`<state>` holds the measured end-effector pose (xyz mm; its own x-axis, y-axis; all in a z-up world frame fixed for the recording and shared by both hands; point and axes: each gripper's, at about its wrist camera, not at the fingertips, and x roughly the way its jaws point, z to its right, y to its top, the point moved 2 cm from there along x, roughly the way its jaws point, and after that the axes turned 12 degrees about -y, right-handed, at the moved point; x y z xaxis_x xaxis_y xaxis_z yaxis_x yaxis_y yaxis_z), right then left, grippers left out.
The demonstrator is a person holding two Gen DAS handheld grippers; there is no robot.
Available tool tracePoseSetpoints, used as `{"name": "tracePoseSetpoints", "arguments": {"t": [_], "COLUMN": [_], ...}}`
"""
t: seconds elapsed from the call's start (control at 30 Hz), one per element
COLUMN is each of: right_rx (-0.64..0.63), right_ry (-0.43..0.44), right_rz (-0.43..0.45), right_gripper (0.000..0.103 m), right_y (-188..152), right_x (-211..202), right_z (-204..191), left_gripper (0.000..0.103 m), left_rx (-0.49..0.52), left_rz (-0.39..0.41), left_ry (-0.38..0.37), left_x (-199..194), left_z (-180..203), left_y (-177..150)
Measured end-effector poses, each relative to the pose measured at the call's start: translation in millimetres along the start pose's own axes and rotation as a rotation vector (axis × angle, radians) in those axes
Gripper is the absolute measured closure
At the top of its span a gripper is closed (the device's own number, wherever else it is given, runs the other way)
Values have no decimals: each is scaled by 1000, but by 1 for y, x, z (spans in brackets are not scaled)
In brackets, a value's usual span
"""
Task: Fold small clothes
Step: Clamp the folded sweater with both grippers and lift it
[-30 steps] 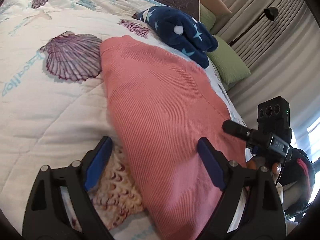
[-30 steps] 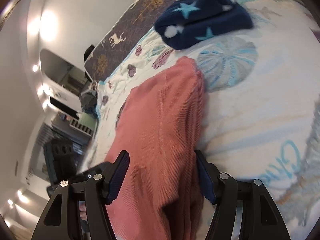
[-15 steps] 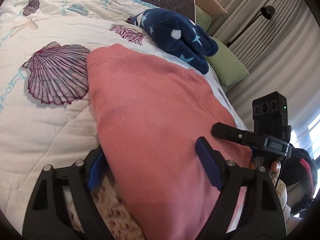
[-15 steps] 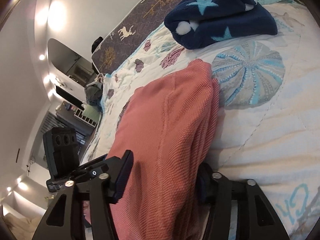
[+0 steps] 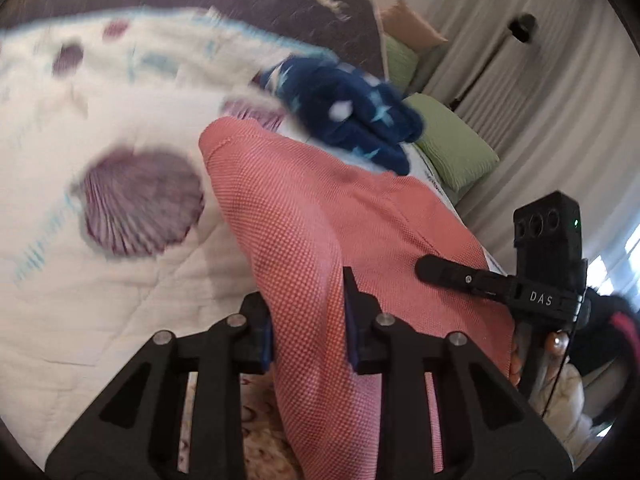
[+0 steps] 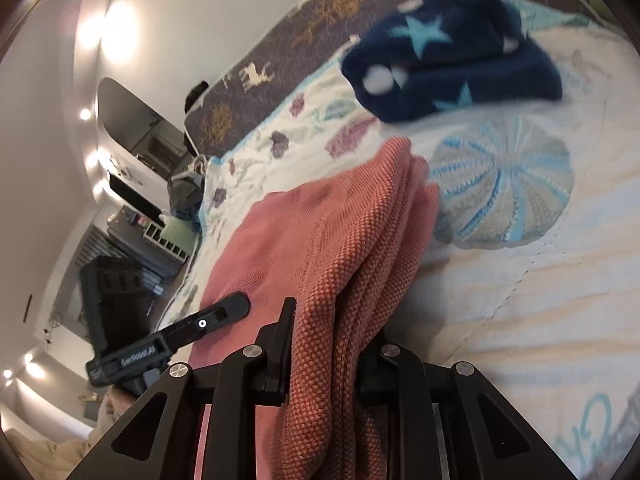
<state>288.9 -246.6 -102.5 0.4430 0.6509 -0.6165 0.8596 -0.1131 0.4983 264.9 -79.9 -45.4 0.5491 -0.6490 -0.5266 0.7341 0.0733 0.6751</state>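
A salmon-pink knit garment (image 5: 320,216) lies lengthwise on the shell-print quilt (image 5: 100,280). My left gripper (image 5: 308,312) is shut on the garment's near left edge, the fabric bunched between its blue pads. My right gripper (image 6: 328,336) is shut on the near right edge of the same garment (image 6: 312,232), with several folded layers pinched between its fingers. Each gripper shows in the other's view, the right one (image 5: 500,280) and the left one (image 6: 180,332), both over the near end of the garment.
A folded navy fleece with light stars (image 5: 352,120) lies beyond the garment's far end. Green pillows (image 5: 452,144), a floor lamp (image 5: 520,24) and curtains stand to the right. A dark headboard (image 6: 320,40) runs along the back. Room furniture (image 6: 160,232) is at the left.
Both grippers have closed from wide open onto the near edge of the pink garment and pinched it. The views have tilted up and the fabric is gathered at the near end.
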Motion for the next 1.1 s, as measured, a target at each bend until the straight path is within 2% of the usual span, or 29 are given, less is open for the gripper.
{"name": "tracePoseSetpoints", "arguments": {"t": [0.2,0.5,0.6,0.77,0.97,1.1], "right_rx": [-56,-124,-136,-182,-192,-152], "right_ry": [-19,-129,-153,-208,-270,-272], "right_rz": [122,310,354,438,528,570], "right_gripper": [81,81,81,81,81,81], "right_y": [5,21,33,74,141,186], "right_x": [-52,-131,-158,-202,-246,-257], "right_z": [-25,-57,-66,-88,-106,-102], "left_gripper": [74,74,74,74,74,73], "left_rx": [107,299,358,377,485,507], "left_rz": [37,119,138,176,217,230], "left_ry": [9,53,57,33,135,190], "left_x": [-23,-47,-51,-55,-51,-27], "left_z": [41,111,134,161,211,215], "left_y": [27,69,93,144,226,266]}}
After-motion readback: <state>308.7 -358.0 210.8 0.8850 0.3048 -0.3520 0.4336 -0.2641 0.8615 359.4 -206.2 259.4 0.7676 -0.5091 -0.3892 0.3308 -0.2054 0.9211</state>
